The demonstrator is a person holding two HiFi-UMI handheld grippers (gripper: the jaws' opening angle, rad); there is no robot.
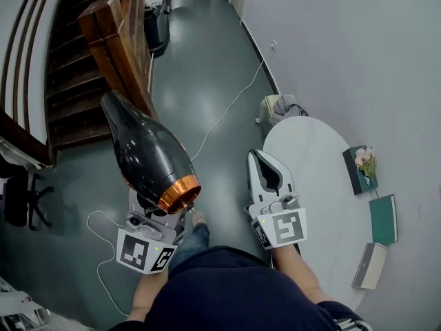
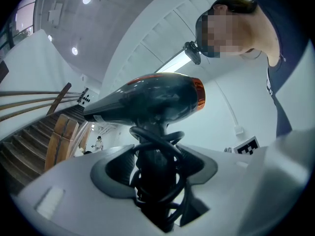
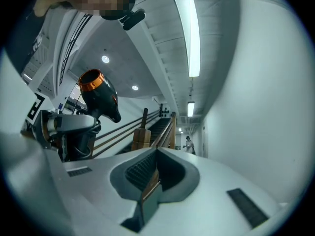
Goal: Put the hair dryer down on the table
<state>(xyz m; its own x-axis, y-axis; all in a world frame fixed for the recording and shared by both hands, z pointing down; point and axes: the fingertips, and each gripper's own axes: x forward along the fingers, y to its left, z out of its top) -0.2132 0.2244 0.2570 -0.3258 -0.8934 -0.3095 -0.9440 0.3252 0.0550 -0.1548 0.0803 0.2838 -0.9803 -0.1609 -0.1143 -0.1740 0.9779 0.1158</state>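
Observation:
A black hair dryer [image 1: 148, 154] with a copper ring at its rear stands in the air over the floor, nozzle pointing away. My left gripper [image 1: 160, 212] is shut on its handle, which has the cord wound round it. In the left gripper view the handle sits between the jaws of the left gripper [image 2: 155, 154], with the dryer body [image 2: 147, 100] above. My right gripper [image 1: 260, 158] hovers over the near left edge of the white oval table [image 1: 324, 150], shut with nothing in it. The right gripper view shows the right gripper [image 3: 156, 154] and, to the left, the dryer [image 3: 98, 95].
Two green books [image 1: 382, 219] [image 1: 355, 178], a small bunch of flowers [image 1: 365, 158] and a pale book [image 1: 370, 265] lie along the table's right side. A wooden staircase [image 1: 103, 54] rises at the upper left. A white cable [image 1: 227, 109] runs across the floor. An office chair [image 1: 21, 198] stands at the left.

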